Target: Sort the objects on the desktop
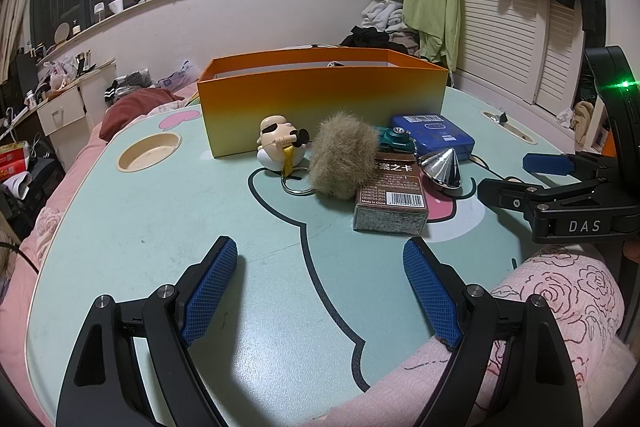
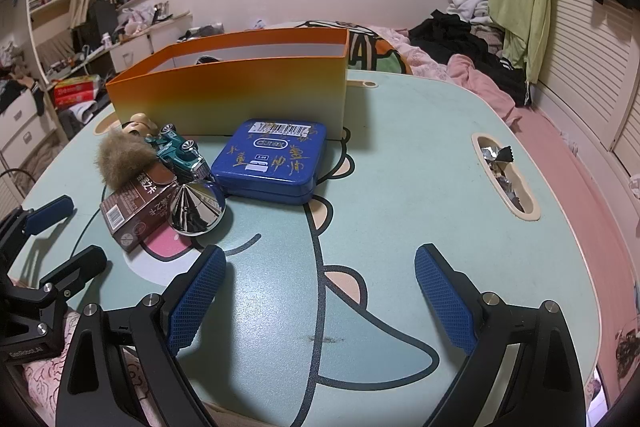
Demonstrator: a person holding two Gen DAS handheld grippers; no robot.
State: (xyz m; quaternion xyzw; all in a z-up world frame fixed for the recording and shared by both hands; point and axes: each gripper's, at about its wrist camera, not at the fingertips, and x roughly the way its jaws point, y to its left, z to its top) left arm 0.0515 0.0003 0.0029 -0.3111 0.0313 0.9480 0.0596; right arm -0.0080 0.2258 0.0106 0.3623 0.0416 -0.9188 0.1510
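Observation:
An orange box (image 1: pixel 320 99) (image 2: pixel 240 87) stands open at the back of the mint table (image 1: pixel 160 227). In front of it lie a cream figurine keychain (image 1: pixel 280 143), a brown fur ball (image 1: pixel 344 157) (image 2: pixel 120 157), a green toy car (image 1: pixel 396 139) (image 2: pixel 180 151), a blue tin (image 1: pixel 436 135) (image 2: pixel 272 159), a brown card box (image 1: pixel 394 195) (image 2: pixel 136 211) and a chrome cone (image 1: pixel 444 169) (image 2: pixel 196 207). My left gripper (image 1: pixel 324 255) (image 2: pixel 76 231) hovers open over the near table, empty. My right gripper (image 2: pixel 320 263) (image 1: pixel 508 173) is open too, empty, just right of the cone.
A round cup recess (image 1: pixel 150 151) sits at the table's left and a slot with foil wrappers (image 2: pixel 504 171) at its right. Pink bedding (image 2: pixel 560 163) and piled clothes surround the table. A pink rose-patterned sleeve (image 1: pixel 560 299) lies at the near edge.

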